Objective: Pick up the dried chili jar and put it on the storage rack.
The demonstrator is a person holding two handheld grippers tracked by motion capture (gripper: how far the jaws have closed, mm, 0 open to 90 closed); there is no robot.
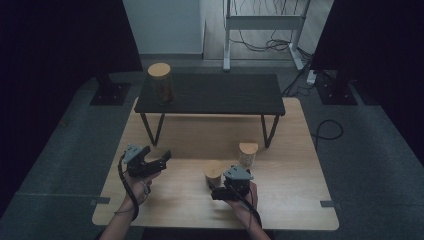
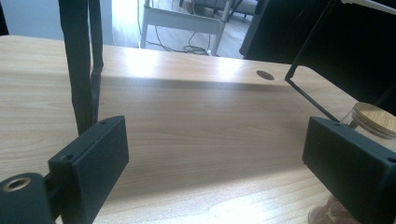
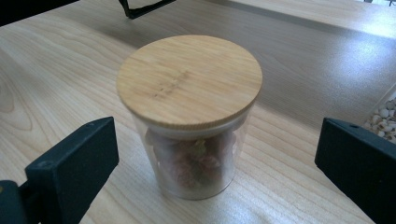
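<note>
A small glass jar [image 3: 189, 112] with a round wooden lid stands upright on the light wooden table [image 1: 280, 200] and holds pinkish dried pieces. My right gripper [image 3: 215, 140] is open, one jaw on each side of the jar, neither touching it. From above, that jar [image 1: 213, 173] sits just ahead of the right gripper [image 1: 216, 189]. A second small jar [image 1: 247, 152], holding white beans, stands to its right. My left gripper [image 1: 162, 159] hovers open over bare table on the left, holding nothing. A wooden-lidded jar [image 2: 373, 119] peeks from behind its right jaw.
A low black shelf [image 1: 215, 95] on thin metal legs spans the back of the table, with a tall wooden-lidded jar [image 1: 161, 82] on its left end. A cable hole [image 2: 265, 74] sits in the tabletop. Beyond stand a white frame [image 1: 262, 22], floor cables and dark curtains.
</note>
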